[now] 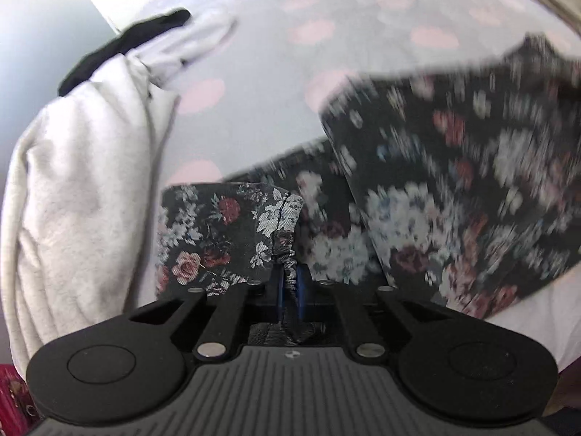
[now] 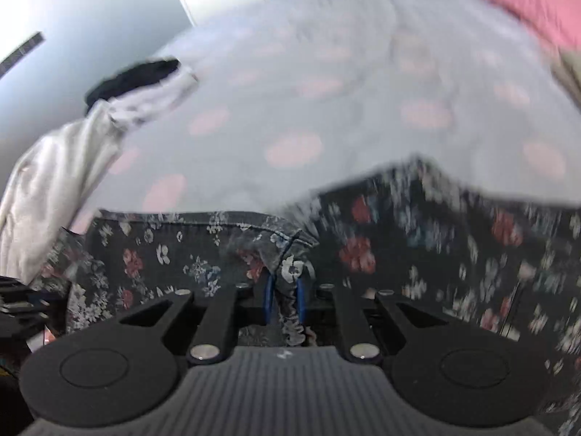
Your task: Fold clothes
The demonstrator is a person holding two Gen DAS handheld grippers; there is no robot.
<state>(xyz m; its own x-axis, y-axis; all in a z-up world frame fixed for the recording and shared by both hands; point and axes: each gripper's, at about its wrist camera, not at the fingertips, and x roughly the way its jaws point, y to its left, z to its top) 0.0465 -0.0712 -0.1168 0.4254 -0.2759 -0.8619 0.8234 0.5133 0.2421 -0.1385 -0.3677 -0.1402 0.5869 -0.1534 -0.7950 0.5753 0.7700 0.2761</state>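
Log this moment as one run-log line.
left gripper: shut on floral garment | right gripper: shut on floral garment | surface: spotted bedsheet

Light: soft, even daylight, brightest at a pale wall [image 2: 90, 18] upper left; shadows faint. Blur: my left view smears the flowered cloth [image 1: 472, 181] at right, while the fold nearest my tongs stays sharp; my right view smears the spotted bedsheet [image 2: 326, 109] and cloth alike. Edges: strong fisheye bending, dark corners. No glare.

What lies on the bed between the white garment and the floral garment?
Only bare bedsheet, grey with pink spots, separates the white garment from the floral garment; the left wrist view shows it best.
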